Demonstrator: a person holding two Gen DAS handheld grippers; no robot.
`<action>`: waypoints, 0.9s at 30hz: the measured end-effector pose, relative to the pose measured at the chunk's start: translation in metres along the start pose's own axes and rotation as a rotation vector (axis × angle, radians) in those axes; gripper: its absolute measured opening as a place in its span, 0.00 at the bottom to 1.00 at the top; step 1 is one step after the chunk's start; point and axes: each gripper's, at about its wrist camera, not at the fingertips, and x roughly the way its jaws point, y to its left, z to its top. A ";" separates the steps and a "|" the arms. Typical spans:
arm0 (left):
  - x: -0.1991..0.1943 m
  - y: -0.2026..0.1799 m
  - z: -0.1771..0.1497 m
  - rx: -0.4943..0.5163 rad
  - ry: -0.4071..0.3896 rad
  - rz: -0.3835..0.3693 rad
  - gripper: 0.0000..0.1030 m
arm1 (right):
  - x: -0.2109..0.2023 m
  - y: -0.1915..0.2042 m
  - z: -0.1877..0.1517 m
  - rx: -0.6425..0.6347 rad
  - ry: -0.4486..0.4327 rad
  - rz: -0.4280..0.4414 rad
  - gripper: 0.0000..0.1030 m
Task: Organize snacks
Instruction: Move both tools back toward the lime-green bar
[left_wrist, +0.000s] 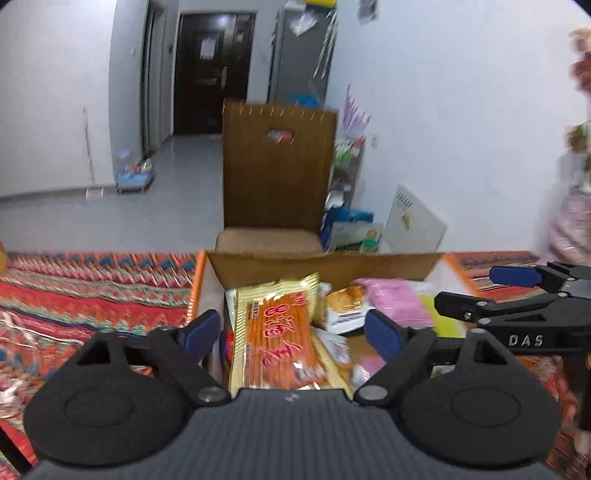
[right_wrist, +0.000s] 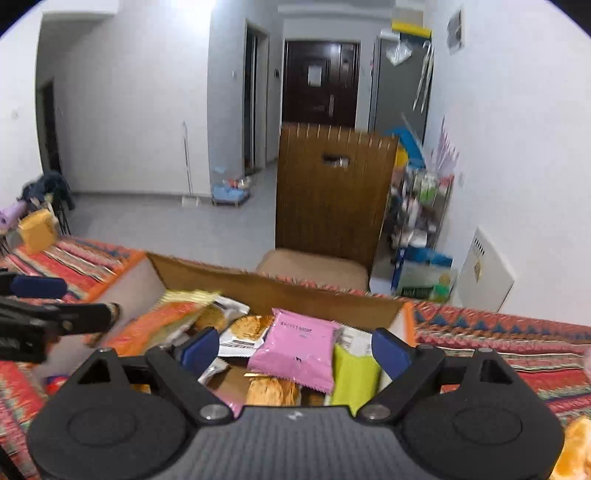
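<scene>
A cardboard box (left_wrist: 325, 264) sits open on a table covered by a red, zigzag-patterned cloth (left_wrist: 92, 291), its far flap standing up and its side flaps folded outward. Beyond the table stands a brown slatted chair (left_wrist: 277, 166) with a cushioned seat, tucked close against the far edge; behind it are a dark door (right_wrist: 319, 81), a grey cabinet (right_wrist: 399, 85) and a cluttered wire shelf (right_wrist: 424, 206) by the right wall. A white panel (right_wrist: 487, 269) leans on that wall.

Inside the box the snacks lie loosely piled. On the left side lies a long yellow-edged packet with orange sticks and red characters (left_wrist: 284, 332). Near the middle is a biscuit packet with a white label (left_wrist: 345, 308). A pink sachet (right_wrist: 299, 347) rests on top toward the right, partly over a golden pastry packet (right_wrist: 273, 391), with a lime-green packet (right_wrist: 354, 373) just beside it against the right wall.

The left gripper (left_wrist: 295, 330) hangs over the left part of the box, its blue-padded fingers spread wide with nothing pressed between them. The right gripper (right_wrist: 295, 349) hangs over the right part, fingers likewise spread and empty, the pink sachet lying below the gap. Each gripper shows at the edge of the other's view, close alongside.
</scene>
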 end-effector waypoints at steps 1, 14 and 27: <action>-0.021 -0.003 -0.003 0.011 -0.022 -0.010 0.90 | -0.021 -0.002 -0.004 0.006 -0.017 0.012 0.88; -0.252 -0.052 -0.164 0.025 -0.151 -0.022 1.00 | -0.282 0.003 -0.151 0.053 -0.204 0.088 1.00; -0.295 -0.064 -0.300 -0.045 0.002 0.087 1.00 | -0.342 0.033 -0.316 0.148 -0.038 0.011 1.00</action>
